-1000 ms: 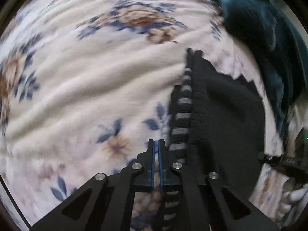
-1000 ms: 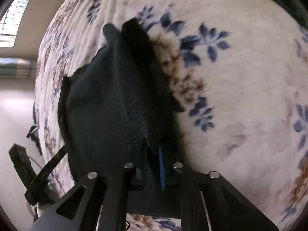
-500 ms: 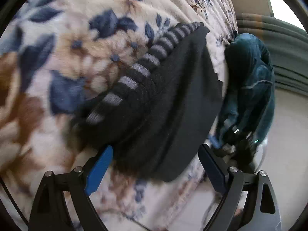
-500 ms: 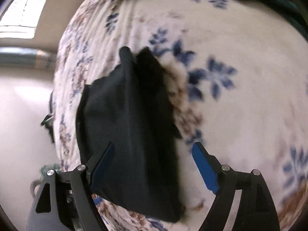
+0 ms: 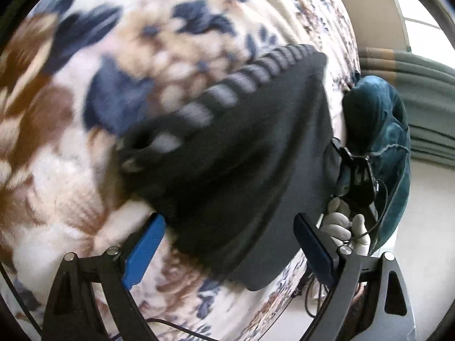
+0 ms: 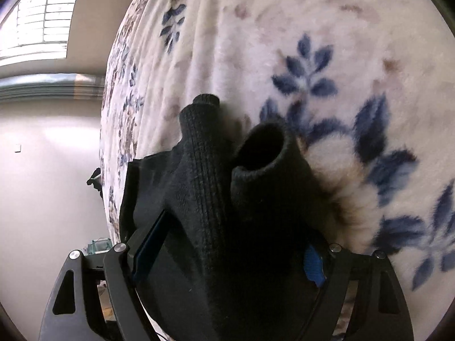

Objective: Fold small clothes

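Left tool (image 5: 229,244) spread wide, blue pads (image 5: 145,251) either side of the near end of the garment (image 5: 241,153), gripping nothing. Garment is dark knit, lying on the blanket (image 5: 71,142) close to the bed's edge, where floor shows just past it. Row of grey-and-black stripes (image 5: 227,96) runs along its far side. Left-view frame is motion-blurred, so knit detail is soft there.

Right tool (image 6: 227,253) also spread wide. Its left pad (image 6: 149,250) is bare and visible, its right pad (image 6: 312,264) partly hidden by cloth. Dark fabric fills the gap between the two fingers; cannot tell if either pad touches it. No squeeze visible.

From the right view the garment (image 6: 204,199) shows two tubular parts pointing away from the camera: a ribbed one (image 6: 202,119) on the left, and one with an open round mouth (image 6: 261,147) on the right, side by side and touching. A flatter dark panel (image 6: 136,187) lies to the left toward the bed's edge.

Blanket is cream fleece with blue and brown flowers (image 6: 307,68), covering the bed in both views.

Teal cloth (image 5: 378,142) is heaped beyond the garment near the bed's edge. A gloved hand (image 5: 345,227) on the other tool's black handle shows in the left view, low right, just beside the garment's end. Window (image 6: 42,28) and pale wall fill the left of the right view.
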Demonstrator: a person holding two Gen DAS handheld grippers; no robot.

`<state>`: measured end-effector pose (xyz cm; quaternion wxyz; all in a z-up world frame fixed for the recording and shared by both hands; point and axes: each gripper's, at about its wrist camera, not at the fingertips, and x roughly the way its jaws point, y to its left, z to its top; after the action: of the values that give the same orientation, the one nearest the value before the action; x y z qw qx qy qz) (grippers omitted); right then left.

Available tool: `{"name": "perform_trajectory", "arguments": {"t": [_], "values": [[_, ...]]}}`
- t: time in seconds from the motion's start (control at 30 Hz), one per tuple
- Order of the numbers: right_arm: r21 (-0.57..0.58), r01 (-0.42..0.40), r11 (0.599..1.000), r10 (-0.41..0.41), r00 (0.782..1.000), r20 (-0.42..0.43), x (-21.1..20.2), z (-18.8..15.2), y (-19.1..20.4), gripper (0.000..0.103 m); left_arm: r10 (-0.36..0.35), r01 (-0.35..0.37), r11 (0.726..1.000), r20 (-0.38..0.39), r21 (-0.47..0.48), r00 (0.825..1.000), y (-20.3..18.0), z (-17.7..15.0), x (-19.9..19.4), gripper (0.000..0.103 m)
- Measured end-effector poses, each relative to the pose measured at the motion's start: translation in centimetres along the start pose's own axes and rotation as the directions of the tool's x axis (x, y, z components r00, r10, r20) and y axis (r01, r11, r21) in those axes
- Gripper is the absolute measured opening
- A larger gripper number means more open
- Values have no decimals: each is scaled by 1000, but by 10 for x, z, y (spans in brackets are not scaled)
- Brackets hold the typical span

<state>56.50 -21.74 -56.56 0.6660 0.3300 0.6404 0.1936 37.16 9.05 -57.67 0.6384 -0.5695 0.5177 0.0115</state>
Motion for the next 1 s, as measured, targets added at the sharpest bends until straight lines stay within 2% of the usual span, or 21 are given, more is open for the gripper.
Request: {"name": "perform_trajectory", "arguments": {"t": [0.13, 0.27, 0.3, 0.33, 0.37, 0.4, 0.43, 0.47, 0.53, 0.6, 0.67, 0.73, 0.77, 0.8, 0.83, 0.87, 0.9, 0.93, 0.97, 1.0], "values": [[20, -8, 1000, 9, 999, -37, 7, 6, -1, 86, -3, 6, 998, 43, -55, 999, 6, 12, 20, 92], [26, 6, 1000, -5, 998, -55, 9, 9, 0, 86, 38, -31, 998, 134, -51, 990, -15, 10, 20, 92], [14, 15, 1000, -14, 999, -51, 8, 7, 1, 85, 38, -30, 998, 164, -50, 986, -15, 8, 16, 79], [9, 27, 1000, -26, 999, -43, 6, 5, 0, 75, 43, -35, 998, 187, -44, 981, -18, 7, 13, 67], [4, 37, 999, -37, 999, -29, 4, 2, 1, 44, 34, -30, 999, 197, -23, 980, -23, 7, 8, 43], [11, 54, 998, -54, 998, -23, 3, -1, 0, 35, 20, -22, 1000, 195, 6, 981, -27, 8, 6, 34], [27, 49, 998, -49, 999, -1, 0, -6, -1, 32, 13, -22, 999, 194, 43, 981, -34, 11, 2, 33], [40, 39, 998, -40, 999, 25, -4, -12, -1, 28, -26, 12, 997, 180, 79, 983, -40, 15, -2, 32], [62, 35, 997, -40, 997, 71, -16, -25, 0, 25, -45, 26, 991, 142, 128, 989, -47, 29, -8, 31], [130, 13, 991, -31, 990, 136, -34, -50, -3, 23, -72, 55, 983, 87, 177, 994, -54, 56, -17, 31], [180, -12, 984, -21, 983, 180, -52, -81, -6, 22, -79, 69, 963, 27, 259, 997, -64, 96, -26, 31], [255, -56, 965, 4, 979, 202, -67, -133, -10, 21, -68, 74, 946, -30, 315, 997, -70, 122, -27, 37], [281, -64, 957, 8, 981, 195, -69, -154, -12, 21, -26, 53, 940, -84, 338, 996, -70, 138, -20, 44], [317, -72, 946, 20, 986, 166, -67, -182, -14, 21, 29, 15, 933, -115, 359, 993, -68, 138, -15, 57], [341, -83, 936, 38, 990, 134, -62, -199, -16, 22, 51, 11, 927, -154, 375, 987, -65, 142, -9, 63], [361, -79, 929, 44, 993, 105, -58, -210, -19, 29, 50, 23, 925, -181, 379, 982, -61, 142, -6, 65], [369, -33, 929, 8, 997, 71, -56, -220, -24, 37, 41, 41, 927, -209, 373, 977, -55, 143, -5, 65], [362, -3, 932, -18, 998, 55, -57, -223, -27, 59, 20, 65, 932, -230, 356, 973, -49, 143, -7, 67], [354, 1, 935, -28, 997, 70, -63, -228, -33, 71, 1, 78, 939, -232, 334, 973, -40, 140, -13, 73], [358, -11, 934, -25, 995, 96, -69, -231, -38, 76, -10, 85, 943, -229, 323, 973, -33, 134, -19, 74]]}}
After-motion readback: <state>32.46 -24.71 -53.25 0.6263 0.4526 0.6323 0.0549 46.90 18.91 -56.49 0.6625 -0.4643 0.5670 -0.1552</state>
